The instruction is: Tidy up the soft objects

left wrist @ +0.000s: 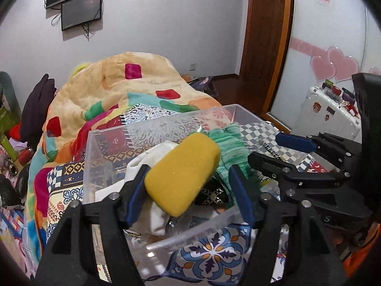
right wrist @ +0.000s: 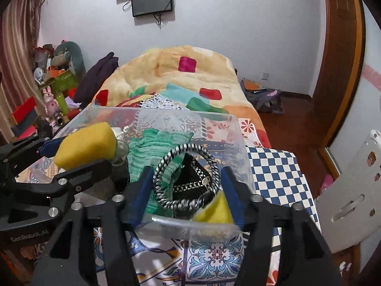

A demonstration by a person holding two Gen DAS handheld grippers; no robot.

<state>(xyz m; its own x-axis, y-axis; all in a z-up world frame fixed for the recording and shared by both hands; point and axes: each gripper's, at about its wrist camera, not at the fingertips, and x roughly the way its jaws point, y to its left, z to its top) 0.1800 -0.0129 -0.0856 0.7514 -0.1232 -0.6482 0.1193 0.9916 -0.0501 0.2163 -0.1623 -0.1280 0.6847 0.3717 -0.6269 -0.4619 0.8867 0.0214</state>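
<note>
- Yellow sponge [left wrist: 182,175]: a soft oblong block, hanging over the clear plastic bin [left wrist: 102,134] above the pile inside, not resting on it as far as I can tell.
- Long axis: in my left wrist view it runs from near-left, low, up to far-right; the rounded far end points across the bin toward the green knit cloth [left wrist: 228,143]. From my right wrist view its blunt end faces inward over the bin.
- My left gripper [left wrist: 188,195] is around the sponge. The left pad presses its near end; the right pad looks a little off its flank, so I judge the hold light or already loosening, but I cannot tell for sure.
- Step in hand, as I read it: drop the sponge into the bin. Best done by lowering until it touches the white cloth [left wrist: 162,152], then spreading the fingers fully so the foam does not cling to one pad.
- Keep the long axis along the bin's length so it lies flat rather than standing on end.
- My right gripper [right wrist: 187,190] is spread wide and holds nothing, poised at the near wall over the black pouch [right wrist: 193,183] with the braided silver-black cord [right wrist: 164,164].
- A second yellow piece [right wrist: 214,208] lies in the near corner by my right finger.
- Bin sits on the patterned bedspread [left wrist: 209,255]; fleece blanket [left wrist: 107,88] heaped beyond.
</note>
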